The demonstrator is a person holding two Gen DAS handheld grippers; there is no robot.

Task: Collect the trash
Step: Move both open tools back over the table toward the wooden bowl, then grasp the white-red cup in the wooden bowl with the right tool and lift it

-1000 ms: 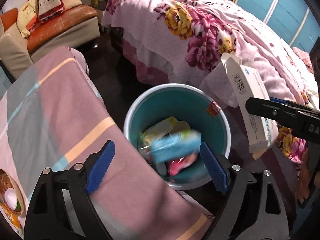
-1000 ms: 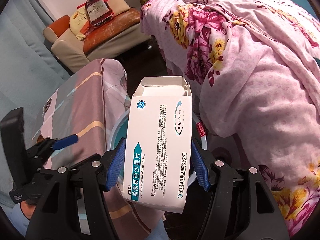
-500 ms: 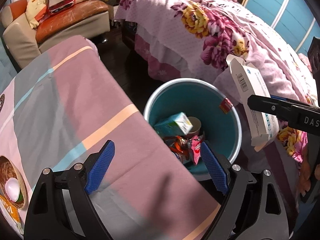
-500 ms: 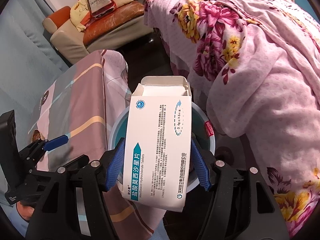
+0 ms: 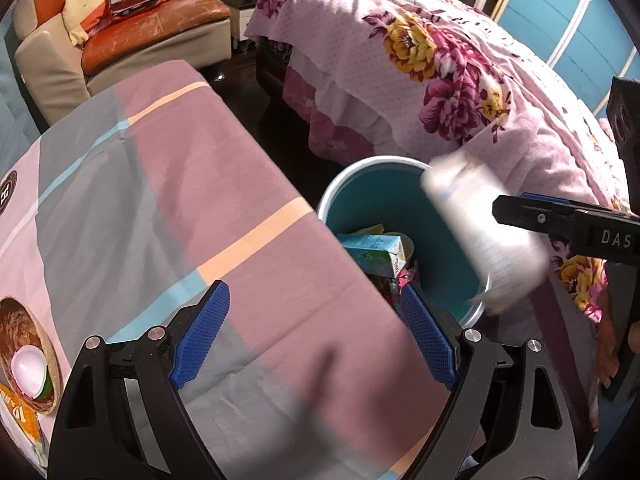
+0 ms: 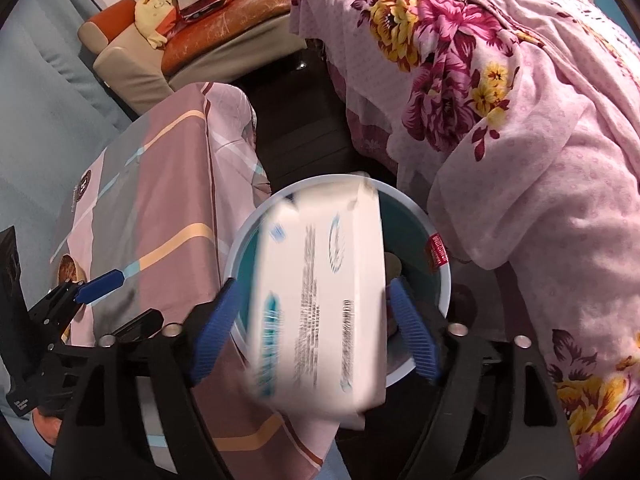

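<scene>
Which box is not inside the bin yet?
The big white medicine box, blurred between the open right gripper fingers above the teal bin. The small blue-green carton already lies inside.

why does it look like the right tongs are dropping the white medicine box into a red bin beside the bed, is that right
Not quite: the bin is teal with a pale rim, not red; only a small red label sits on its rim. The right wrist view shows this, with the blurred white cardboard medicine box between the right tongs above the bin, beside the floral-covered bed.
</scene>
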